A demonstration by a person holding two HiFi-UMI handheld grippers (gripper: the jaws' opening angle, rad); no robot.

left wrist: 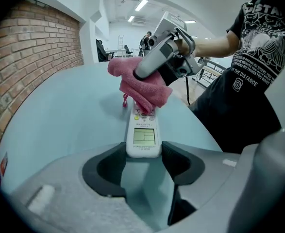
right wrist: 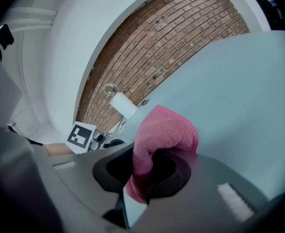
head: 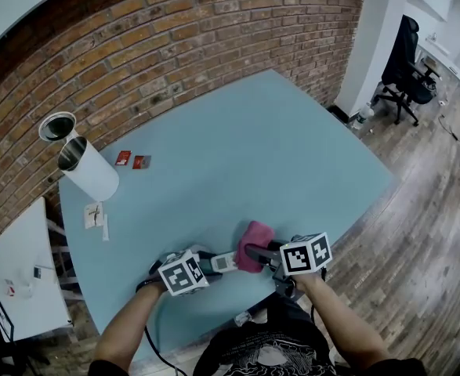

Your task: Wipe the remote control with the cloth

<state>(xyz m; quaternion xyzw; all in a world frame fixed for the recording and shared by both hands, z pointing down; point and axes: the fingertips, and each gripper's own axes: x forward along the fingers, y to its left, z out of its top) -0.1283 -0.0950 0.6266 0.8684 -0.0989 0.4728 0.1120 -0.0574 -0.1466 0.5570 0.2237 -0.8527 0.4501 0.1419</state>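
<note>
A white remote control point(left wrist: 143, 132) with a small screen lies on the light blue table point(head: 269, 147), its near end clamped between the jaws of my left gripper point(left wrist: 143, 154). In the head view the remote point(head: 223, 262) shows between the two marker cubes near the table's front edge. My right gripper point(right wrist: 144, 166) is shut on a pink cloth point(right wrist: 164, 132). The cloth point(left wrist: 140, 84) rests on the remote's far, buttoned end, covering it. In the head view the cloth point(head: 253, 245) lies just right of the remote, with the right gripper point(head: 262, 253) behind it.
A white cylinder container point(head: 87, 167) lies tipped at the table's left, a second round tin point(head: 57, 126) by it. Small red cards point(head: 132, 160) and a paper point(head: 95, 215) lie near the brick wall. A white side table point(head: 18, 276) stands left; an office chair point(head: 406, 65) far right.
</note>
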